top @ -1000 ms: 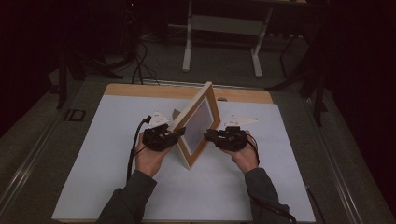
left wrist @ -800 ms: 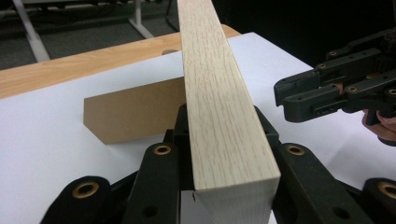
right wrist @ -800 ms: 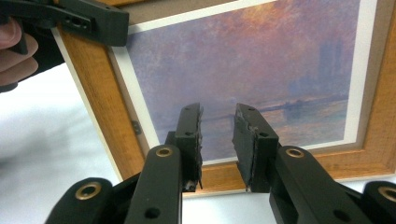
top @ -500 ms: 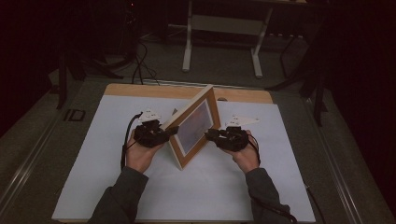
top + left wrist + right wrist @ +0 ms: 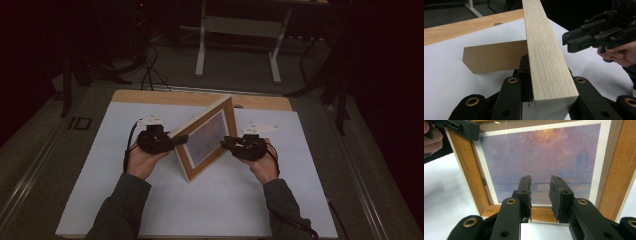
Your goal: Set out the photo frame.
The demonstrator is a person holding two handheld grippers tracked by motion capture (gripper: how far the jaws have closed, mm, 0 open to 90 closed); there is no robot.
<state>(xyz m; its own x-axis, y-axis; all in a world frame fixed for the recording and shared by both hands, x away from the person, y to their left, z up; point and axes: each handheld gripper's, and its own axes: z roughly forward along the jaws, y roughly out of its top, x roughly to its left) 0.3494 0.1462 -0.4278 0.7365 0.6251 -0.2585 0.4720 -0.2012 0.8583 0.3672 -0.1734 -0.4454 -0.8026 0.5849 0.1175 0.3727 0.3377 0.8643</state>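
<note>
A wooden picture frame [image 5: 205, 137] with a purple-orange print [image 5: 536, 155] stands tilted on one corner on the white mat [image 5: 210, 205]. My left gripper [image 5: 172, 142] is shut on its left edge; the pale wood rail [image 5: 541, 55] runs up between the jaws in the left gripper view. A brown back stand [image 5: 494, 58] juts out behind the frame. My right gripper [image 5: 227, 142] is open at the frame's front, and its jaws [image 5: 540, 185] point at the print with nothing between them. That right gripper [image 5: 574, 43] also shows past the rail.
The mat covers a wooden table whose bare far edge [image 5: 200, 97] lies just behind the frame. Beyond it, on the dark floor, are a white table base [image 5: 237, 30] and cables [image 5: 150, 70]. The left hand's gripper [image 5: 456, 128] is at the frame's top corner.
The left hand has moved to the left with the frame's edge in its gripper, swinging the frame so its front faces the camera more. The right hand has stayed where it was.
</note>
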